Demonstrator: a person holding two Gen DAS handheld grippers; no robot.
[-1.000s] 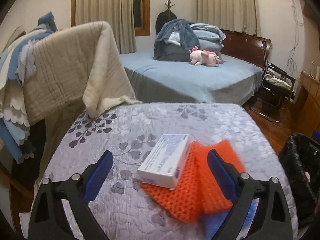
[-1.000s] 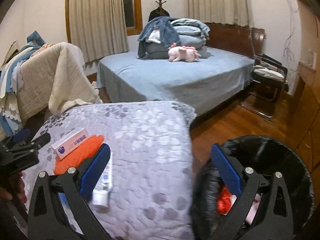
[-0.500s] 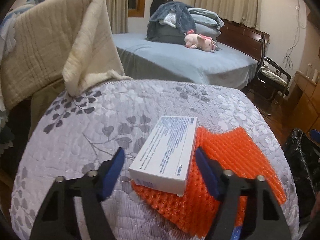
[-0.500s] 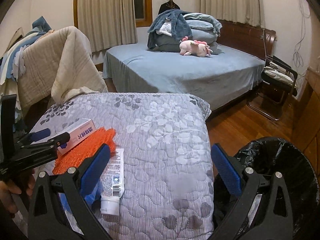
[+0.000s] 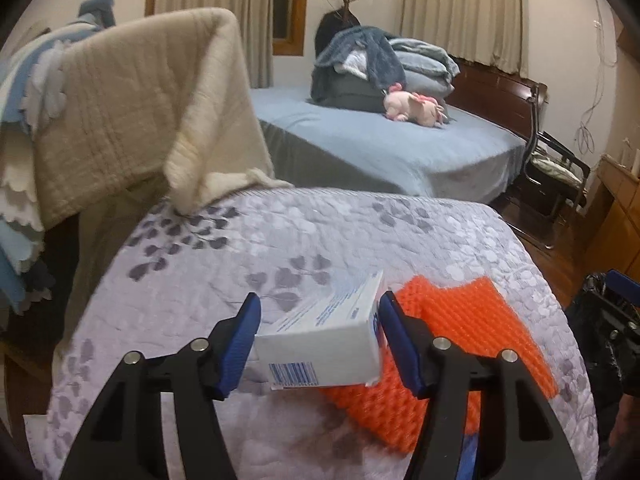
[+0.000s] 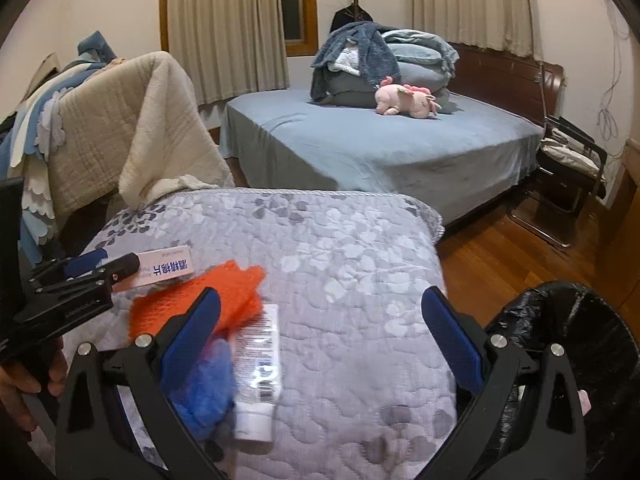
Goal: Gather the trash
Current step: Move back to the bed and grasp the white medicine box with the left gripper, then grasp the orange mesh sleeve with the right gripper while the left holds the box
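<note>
Resting between the blue pads of the left gripper (image 5: 316, 344), the white carton (image 5: 332, 344) with blue print sits tilted, its barcode end toward the camera; the jaws have just been closing on it and both pads now press its sides. From the right wrist view the same carton (image 6: 166, 270) shows pink-white with blue characters, and the left gripper (image 6: 108, 266) clamps its left end. Just right of the carton, partly under it, lies the orange mesh (image 5: 460, 344), and at its near side a blue fluffy piece (image 6: 204, 388) lies blurred. Beside that, a white tube (image 6: 258, 368) lies with its cap toward the near edge. All of these rest on the grey leaf-patterned quilt (image 5: 280, 248). The right gripper (image 6: 320, 336) hovers over the quilt's near right part, its jaws wide apart with nothing between them; the tube lies just inside its left pad. A black-lined trash bin (image 6: 560, 340) stands on the wooden floor (image 6: 492, 248) at the near right. A beige blanket (image 5: 140, 112) hangs at the far left. Farther off is a blue bed (image 5: 380, 148) with a pink plush toy (image 5: 412, 108).
</note>
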